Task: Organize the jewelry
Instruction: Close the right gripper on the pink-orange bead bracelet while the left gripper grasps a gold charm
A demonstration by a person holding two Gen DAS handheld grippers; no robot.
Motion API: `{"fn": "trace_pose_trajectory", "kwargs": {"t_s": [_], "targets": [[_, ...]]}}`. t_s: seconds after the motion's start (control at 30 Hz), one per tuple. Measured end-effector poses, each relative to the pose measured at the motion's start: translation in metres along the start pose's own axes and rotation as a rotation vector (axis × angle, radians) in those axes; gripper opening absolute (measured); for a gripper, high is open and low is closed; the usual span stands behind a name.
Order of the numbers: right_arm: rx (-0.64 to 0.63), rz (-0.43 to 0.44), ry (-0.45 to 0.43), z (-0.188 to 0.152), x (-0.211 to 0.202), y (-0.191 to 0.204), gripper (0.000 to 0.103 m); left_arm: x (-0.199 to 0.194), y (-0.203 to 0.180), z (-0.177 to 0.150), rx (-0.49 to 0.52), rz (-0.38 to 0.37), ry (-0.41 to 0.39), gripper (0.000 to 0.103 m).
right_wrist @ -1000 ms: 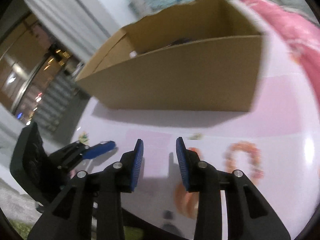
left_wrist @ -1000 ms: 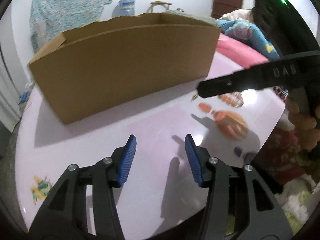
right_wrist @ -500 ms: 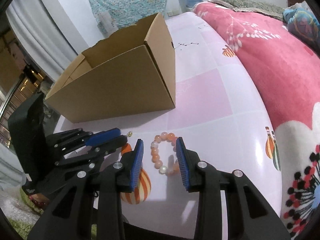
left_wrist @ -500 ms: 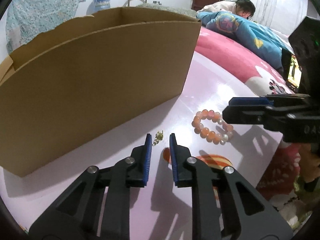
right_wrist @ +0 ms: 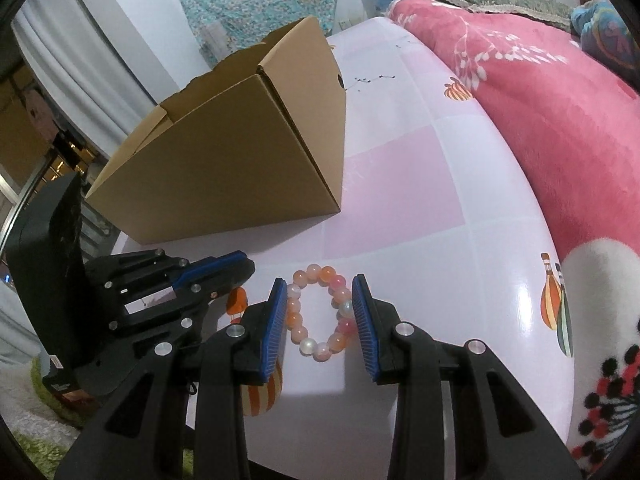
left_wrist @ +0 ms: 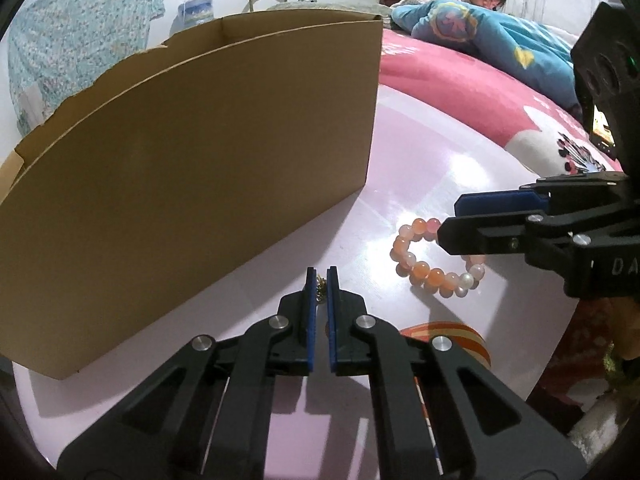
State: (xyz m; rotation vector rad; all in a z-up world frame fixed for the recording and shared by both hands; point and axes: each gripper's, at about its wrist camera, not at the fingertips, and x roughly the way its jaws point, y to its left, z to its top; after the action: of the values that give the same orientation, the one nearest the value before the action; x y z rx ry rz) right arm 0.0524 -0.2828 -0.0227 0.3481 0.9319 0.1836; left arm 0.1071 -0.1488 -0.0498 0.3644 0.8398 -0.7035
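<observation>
Since a second ago both your grippers have swung across the pink table (right_wrist: 420, 208) to the jewelry, and your left gripper (left_wrist: 321, 280) has just been closing: its blue pads (left_wrist: 309, 300) now stand nearly together with a small gold chain (left_wrist: 320, 289) between their tips, clenched on it as far as the view shows. Your right gripper (right_wrist: 320, 312) is released, its pads either side of the peach bead bracelet (right_wrist: 320, 312), which lies flat on the table; whether the pads touch the beads you cannot tell. The only writing is "DA" on the right gripper's body in the left view. The cardboard box (left_wrist: 192, 168), open at the top, stands just behind the chain. To the right of the bracelet the table is bare up to the pink blanket (right_wrist: 560, 112). The near table edge runs close under both tools.
</observation>
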Motion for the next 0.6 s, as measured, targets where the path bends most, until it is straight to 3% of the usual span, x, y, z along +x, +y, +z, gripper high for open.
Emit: {"fn": "trace_pose_trajectory", "kwargs": {"t_s": [0.27, 0.6], "targets": [[-0.037, 0.017, 0.006, -0.002, -0.002, 0.009, 0.034, -0.012, 0.007, -0.007, -0.049, -0.008, -0.01, 0.004], [-0.122, -0.03, 0.047, 0.002, 0.015, 0.03, 0.034, -0.023, 0.026, -0.008, -0.141, 0.04, 0.053, 0.004]]}}
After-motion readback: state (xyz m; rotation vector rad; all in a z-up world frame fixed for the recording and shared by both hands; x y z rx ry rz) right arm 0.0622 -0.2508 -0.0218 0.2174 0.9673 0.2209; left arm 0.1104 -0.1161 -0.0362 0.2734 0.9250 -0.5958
